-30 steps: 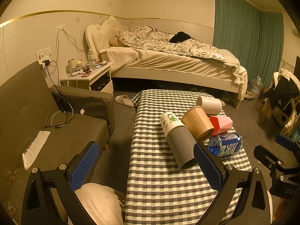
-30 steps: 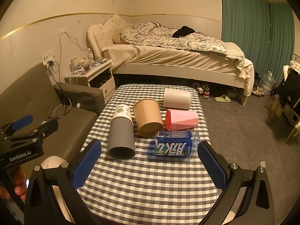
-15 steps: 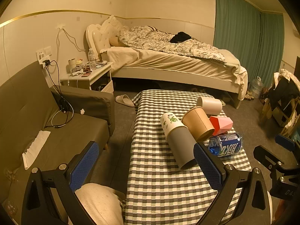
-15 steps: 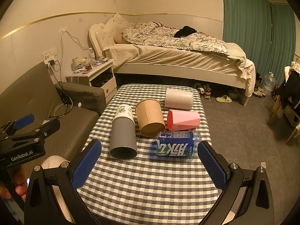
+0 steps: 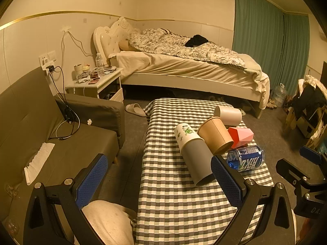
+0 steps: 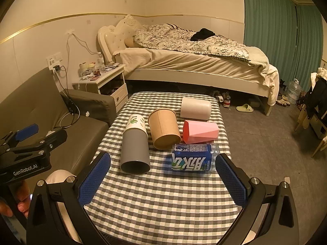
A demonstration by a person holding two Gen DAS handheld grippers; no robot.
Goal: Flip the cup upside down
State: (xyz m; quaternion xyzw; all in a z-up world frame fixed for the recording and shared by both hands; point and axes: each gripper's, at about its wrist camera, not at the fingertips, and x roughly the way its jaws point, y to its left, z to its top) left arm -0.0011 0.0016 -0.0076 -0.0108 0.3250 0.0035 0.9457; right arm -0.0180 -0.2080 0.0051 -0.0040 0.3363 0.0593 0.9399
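Note:
Several cups lie on their sides on a checked table (image 6: 163,200): a grey cup (image 6: 134,149) with a white printed cup (image 6: 136,122) nested at its far end, a brown paper cup (image 6: 164,129), a pink faceted cup (image 6: 200,131) and a white cup (image 6: 195,108). In the left wrist view the grey cup (image 5: 196,161) and brown cup (image 5: 215,136) lie mid-table. My right gripper (image 6: 162,180) is open and empty over the table's near part, short of the cups. My left gripper (image 5: 159,180) is open and empty at the table's left edge.
A blue-labelled bottle (image 6: 194,160) lies on its side in front of the pink cup. A brown sofa (image 5: 51,143) stands left of the table, a bed (image 6: 194,65) behind it, a nightstand (image 6: 102,79) at back left. The left gripper's body (image 6: 26,155) shows at left.
Both grippers have drifted slightly; the right wrist view has edged a little closer to the cups. The cups and bottle have not moved.

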